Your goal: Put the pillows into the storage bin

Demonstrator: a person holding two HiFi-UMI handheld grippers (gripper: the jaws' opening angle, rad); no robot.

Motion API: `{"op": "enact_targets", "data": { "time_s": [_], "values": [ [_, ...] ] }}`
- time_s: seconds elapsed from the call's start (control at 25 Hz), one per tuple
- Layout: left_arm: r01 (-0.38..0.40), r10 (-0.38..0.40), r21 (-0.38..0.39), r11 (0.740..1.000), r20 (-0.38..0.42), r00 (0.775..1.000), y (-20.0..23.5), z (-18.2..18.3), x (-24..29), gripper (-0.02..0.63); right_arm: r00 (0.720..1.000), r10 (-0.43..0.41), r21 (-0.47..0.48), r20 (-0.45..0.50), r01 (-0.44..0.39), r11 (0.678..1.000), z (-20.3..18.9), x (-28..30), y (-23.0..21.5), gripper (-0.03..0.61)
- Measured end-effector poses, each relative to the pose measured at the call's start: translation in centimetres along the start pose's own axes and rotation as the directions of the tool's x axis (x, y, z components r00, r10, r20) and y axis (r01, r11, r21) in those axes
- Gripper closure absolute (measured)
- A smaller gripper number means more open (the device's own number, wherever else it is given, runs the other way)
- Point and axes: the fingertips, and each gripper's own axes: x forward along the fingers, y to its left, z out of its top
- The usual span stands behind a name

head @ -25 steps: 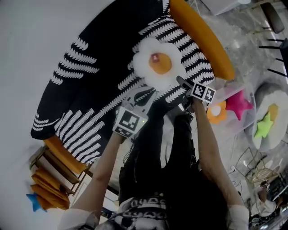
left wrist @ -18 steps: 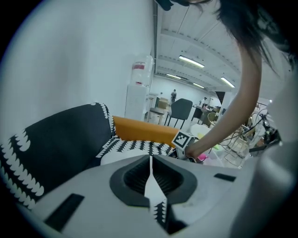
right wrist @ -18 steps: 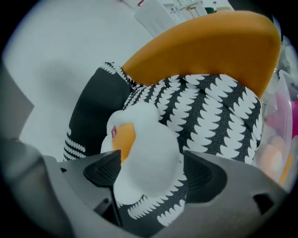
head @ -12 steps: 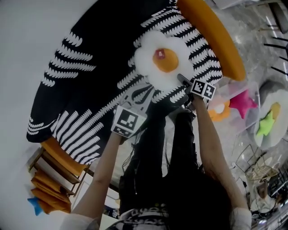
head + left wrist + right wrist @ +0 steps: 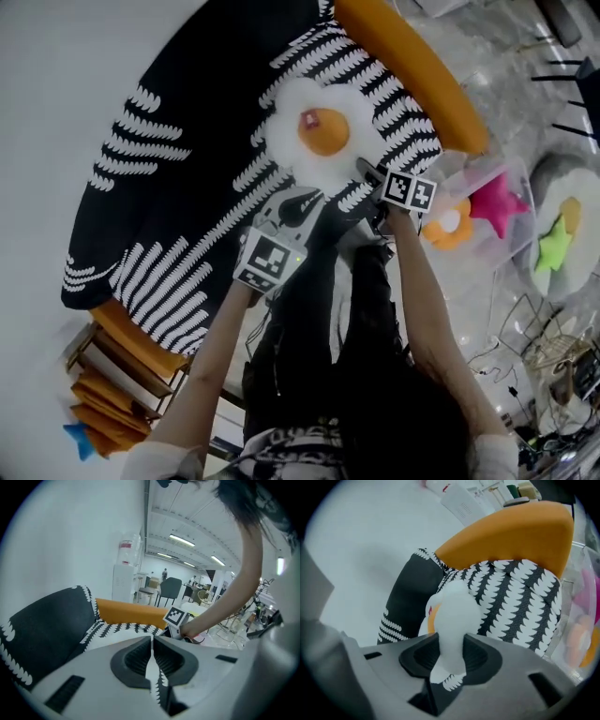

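A fried-egg pillow [image 5: 314, 131], white with an orange yolk, lies on the black sofa cover with white leaf print [image 5: 187, 141]. My right gripper [image 5: 364, 169] is at the pillow's lower right edge. Its jaws have just been closing, and in the right gripper view they [image 5: 450, 651] pinch a white petal of the pillow [image 5: 452, 611]. My left gripper [image 5: 302, 199] sits just below the pillow's near edge. In the left gripper view its jaws [image 5: 152, 653] stand together with only a thin slit between them. A clear storage bin [image 5: 502, 178] stands to the right.
The bin holds a pink star pillow [image 5: 494, 206] and an orange-and-white ring pillow [image 5: 448, 223]. An orange bolster [image 5: 412, 70] runs along the sofa's far side. A round white seat with a green star pillow [image 5: 553, 239] stands further right. Orange shelves [image 5: 112, 366] are at lower left.
The head view has shifted slightly. Both grippers stay at the pillow's near edge, and the left one has crept a little closer to it.
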Motion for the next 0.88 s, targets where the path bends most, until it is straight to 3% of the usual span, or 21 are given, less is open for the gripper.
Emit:
{"op": "enact_targets", "data": {
  "time_s": [0.16, 0.32, 0.48, 0.64, 0.88],
  "values": [
    [0.037, -0.038, 0.046, 0.998, 0.022, 0.999, -3.1, 2.8, 1.9, 0.598, 0.999, -0.012, -0.003, 0.037, 0.012, 1.000, 0.2, -4.6, -0.8, 0.453],
    [0.081, -0.084, 0.103, 0.991, 0.030, 0.996, -6.8, 5.3, 2.7, 0.598, 0.990, 0.025, 0.056, 0.142, -0.033, 0.998, -0.4, -11.0, -1.4, 0.463],
    [0.123, -0.127, 0.133, 0.983, 0.021, 0.992, -11.8, 7.1, 4.2, 0.598, 0.972, 0.006, 0.124, 0.235, -0.036, 0.992, -1.6, -18.7, -4.6, 0.471],
    [0.211, -0.210, 0.175, 0.962, -0.019, 0.977, -18.6, 8.8, 7.3, 0.598, 0.935, -0.063, 0.242, 0.349, -0.025, 0.970, -2.6, -27.2, -10.6, 0.476],
    [0.378, -0.371, 0.234, 0.896, -0.072, 0.926, -31.3, 8.4, 13.5, 0.598, 0.855, -0.220, 0.408, 0.470, 0.011, 0.913, -6.2, -38.5, -22.8, 0.476]
  ]
}}
